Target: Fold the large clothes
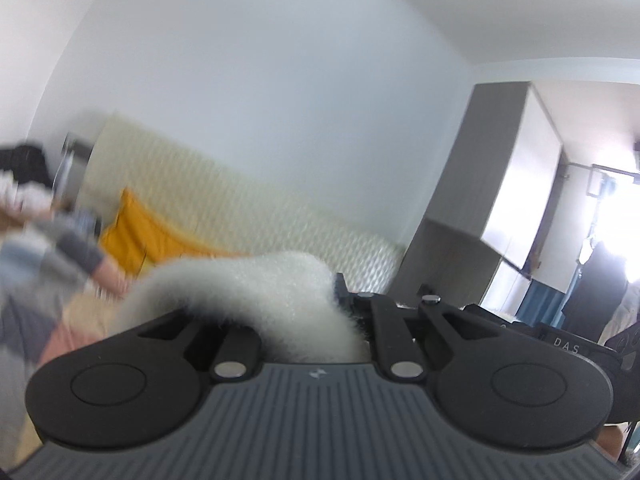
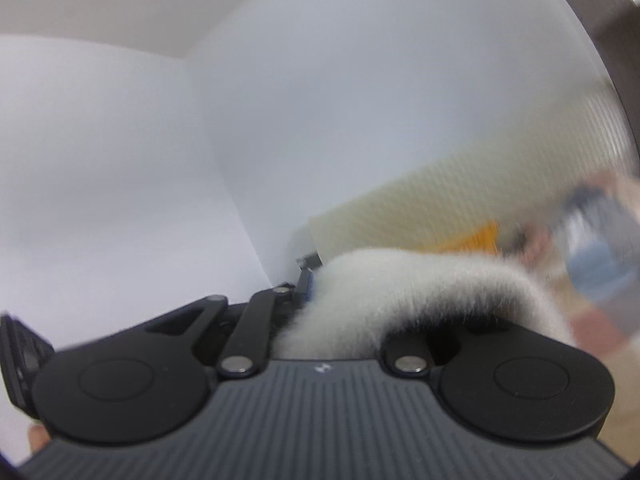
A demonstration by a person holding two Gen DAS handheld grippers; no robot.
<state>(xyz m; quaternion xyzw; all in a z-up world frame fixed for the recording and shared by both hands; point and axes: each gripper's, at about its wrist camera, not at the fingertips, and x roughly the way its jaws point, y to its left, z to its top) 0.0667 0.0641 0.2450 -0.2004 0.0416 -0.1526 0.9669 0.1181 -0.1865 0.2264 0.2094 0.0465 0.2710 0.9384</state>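
A white fluffy garment [image 1: 256,292] is pinched in my left gripper [image 1: 334,300], which is shut on its edge. The cloth arches away to the left and hides the left finger; the right finger [image 1: 344,292] shows against the fleece. In the right wrist view the same white garment [image 2: 400,292] is held by my right gripper [image 2: 318,280], also shut on it. There the fleece sweeps off to the right over the right finger, and only the left finger [image 2: 306,276] shows. Both grippers point level, towards the wall.
A cream padded headboard [image 1: 240,184] runs along the white wall, with an orange pillow [image 1: 140,232] below it. A person's blurred hand in a grey sleeve [image 1: 84,256] is at the left. A grey and white wardrobe [image 1: 500,184] stands on the right, before a bright window.
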